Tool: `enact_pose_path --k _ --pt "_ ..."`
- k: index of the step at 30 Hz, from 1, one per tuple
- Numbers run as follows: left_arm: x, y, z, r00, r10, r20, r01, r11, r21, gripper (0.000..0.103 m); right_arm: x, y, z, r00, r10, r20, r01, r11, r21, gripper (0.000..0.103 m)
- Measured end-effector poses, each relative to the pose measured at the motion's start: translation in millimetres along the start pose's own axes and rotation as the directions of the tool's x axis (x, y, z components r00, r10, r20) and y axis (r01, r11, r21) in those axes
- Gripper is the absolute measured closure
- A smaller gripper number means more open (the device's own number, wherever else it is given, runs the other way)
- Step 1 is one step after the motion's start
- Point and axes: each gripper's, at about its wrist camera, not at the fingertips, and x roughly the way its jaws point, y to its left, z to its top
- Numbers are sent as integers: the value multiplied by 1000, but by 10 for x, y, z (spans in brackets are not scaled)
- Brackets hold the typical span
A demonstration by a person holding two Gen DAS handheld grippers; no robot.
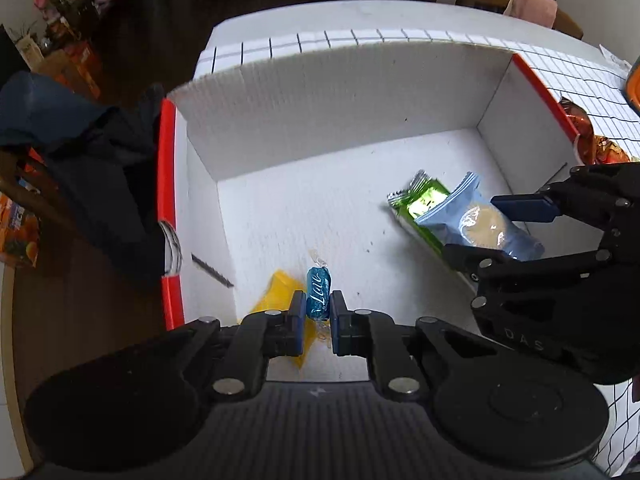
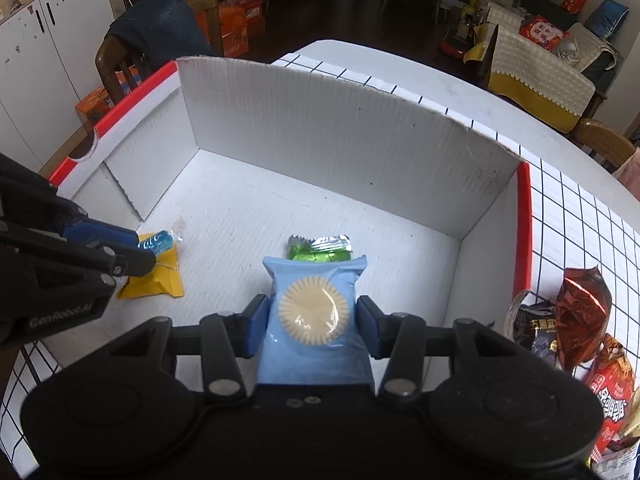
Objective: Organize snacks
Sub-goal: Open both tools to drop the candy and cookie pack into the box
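Looking at the left wrist view first: white box (image 1: 332, 128) with red edges filling the middle of the frame, floor mostly bare. Lower centre, left gripper (image 1: 319, 312) pinched tight on a blue candy (image 1: 319, 294), held upright over a yellow packet (image 1: 286, 304) already lying on the box floor. Over at the right side, right gripper (image 1: 496, 226) reaching in with a light blue cookie pouch (image 1: 488, 226) between its fingers, right over a green foil snack (image 1: 426, 204); touching it or just above, can't tell. Moving to the right wrist view: left gripper (image 2: 134, 250) poking in from the left edge with the blue candy (image 2: 154, 242) over the yellow packet (image 2: 154, 276). Centre bottom, right gripper (image 2: 312, 322) with fingers pressed against both sides of the cookie pouch (image 2: 314, 312), so gripping, not just hovering; green snack (image 2: 320, 250) peeking out behind it, inside the same white box (image 2: 340, 132). Far right, outside the box on the checked tablecloth (image 2: 580, 208), a small pile of dark and red snack bags (image 2: 576, 320) waiting. Guessing roughly halfway: two items down, two about to drop, a handful left outside. Probably a simple release for both next.
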Motion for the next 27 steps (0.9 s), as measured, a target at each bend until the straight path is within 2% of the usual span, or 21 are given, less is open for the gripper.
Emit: enact_pose_path --k 8,12,23,27 --pt "37 30 -36 1000 -3 -3 3 1000 -22 91 2 35 -21 1000 1 -2 -1 1000 -12 55" --pt "-16 27 -66 1000 -12 12 12 1000 -23 91 -61 41 -46 1000 10 17 -10 1000 -5 48" --pt "-328 4 -158 997 -31 68 33 999 -35 90 -515 -29 -145 993 37 112 -44 998 55 39" --pt "-497 -29 -200 994 -40 105 44 999 -29 82 -737 -64 -200 987 37 158 -49 996 69 37"
